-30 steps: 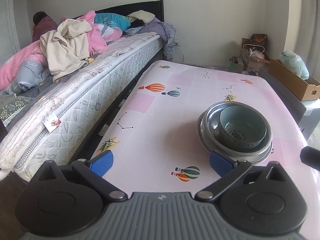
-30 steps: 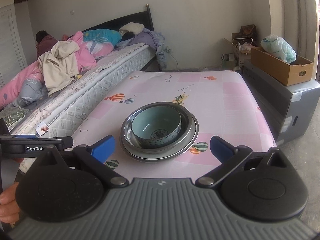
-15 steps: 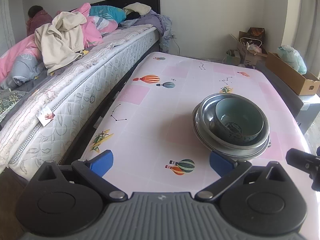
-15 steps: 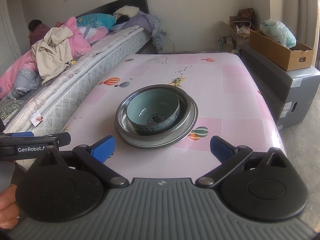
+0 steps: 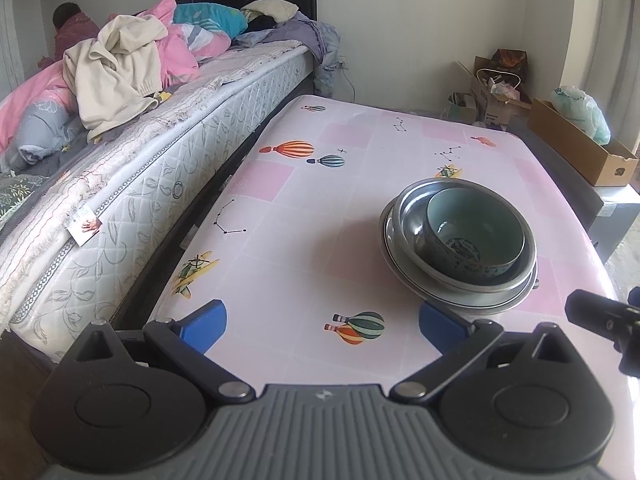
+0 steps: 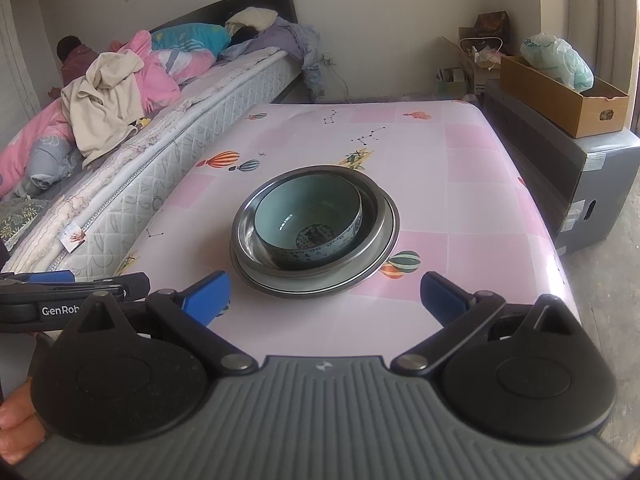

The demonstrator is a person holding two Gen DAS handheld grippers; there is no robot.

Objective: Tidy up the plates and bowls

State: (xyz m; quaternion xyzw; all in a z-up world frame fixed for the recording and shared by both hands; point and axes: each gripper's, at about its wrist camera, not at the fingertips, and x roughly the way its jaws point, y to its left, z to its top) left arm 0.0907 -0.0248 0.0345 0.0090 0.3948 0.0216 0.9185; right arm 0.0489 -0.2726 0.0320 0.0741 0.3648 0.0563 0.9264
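Stack: teal bowl (image 6: 308, 216) nested in a steel bowl (image 6: 370, 216), on a steel plate (image 6: 320, 286), near the front right of the pink tabletop (image 5: 320, 208). Left tongs (image 5: 322, 322) and right tongs (image 6: 324, 294): both spread wide, holding nothing, hovering at the tabletop's near edge. Bed (image 5: 160, 152) alongside on the left; cardboard box (image 6: 560, 100) to the right.

Both grippers (image 5: 322, 320) (image 6: 324, 294) nearer the stacked bowls (image 6: 310, 222).

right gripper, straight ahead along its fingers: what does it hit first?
Likely the near rim of the steel plate under the stacked bowls; the open right gripper is centred on it. Height above the table is unclear.
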